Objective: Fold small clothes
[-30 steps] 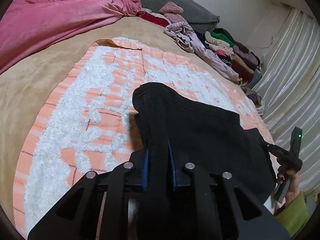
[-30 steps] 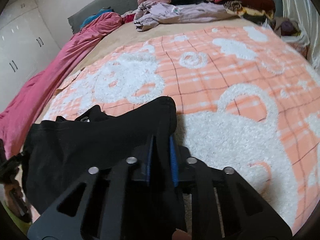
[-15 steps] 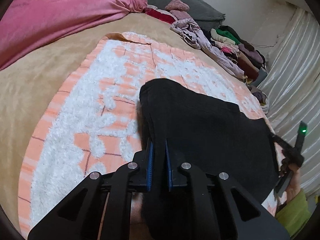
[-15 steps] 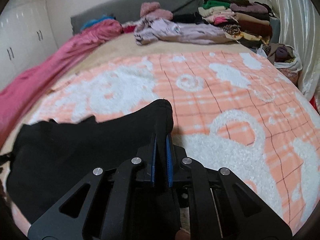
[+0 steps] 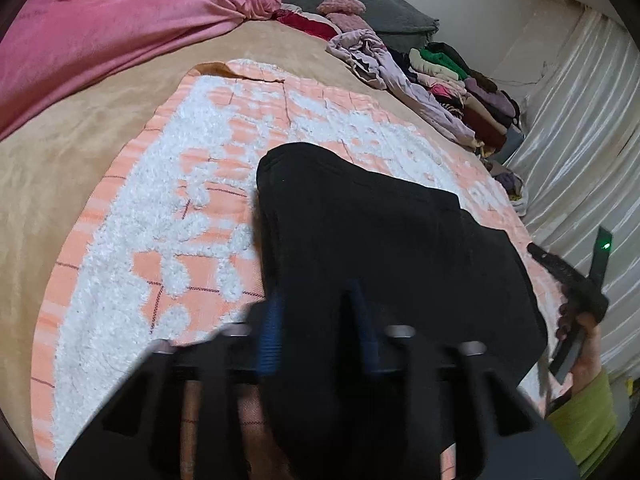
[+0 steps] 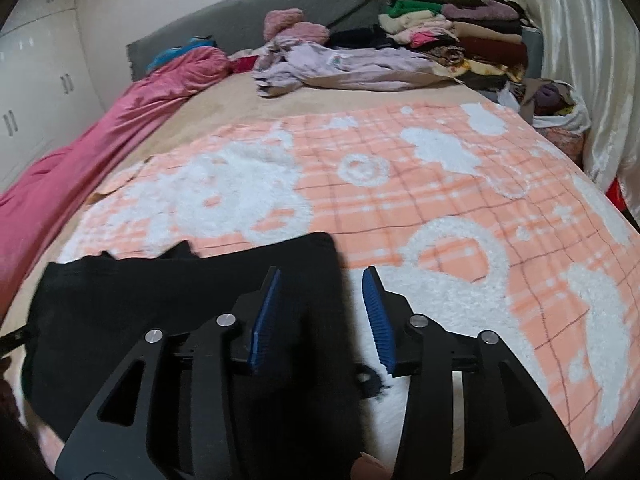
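A black garment (image 5: 380,240) lies folded on the orange-and-white blanket (image 5: 160,200). In the left wrist view my left gripper (image 5: 318,320) is blurred. Its blue pads stand apart, with the black cloth filling the gap between them. In the right wrist view the jaws of my right gripper (image 6: 322,272) are opening. The black garment (image 6: 160,300) lies under the left pad and partly in the gap, and neither pad presses it. The right gripper (image 5: 576,284) also shows in a hand at the garment's far end.
The blanket (image 6: 440,184) covers a tan bed. A pink cover (image 5: 100,40) runs along the far left side. A lilac garment (image 6: 360,68) and a pile of folded clothes (image 6: 440,32) sit at the headboard. A white curtain (image 5: 580,140) hangs on the right.
Both grippers' pads, pinched on the black garment before, now stand apart. The right gripper has let go of the cloth edge and lifted slightly. The garment has settled onto the blanket.
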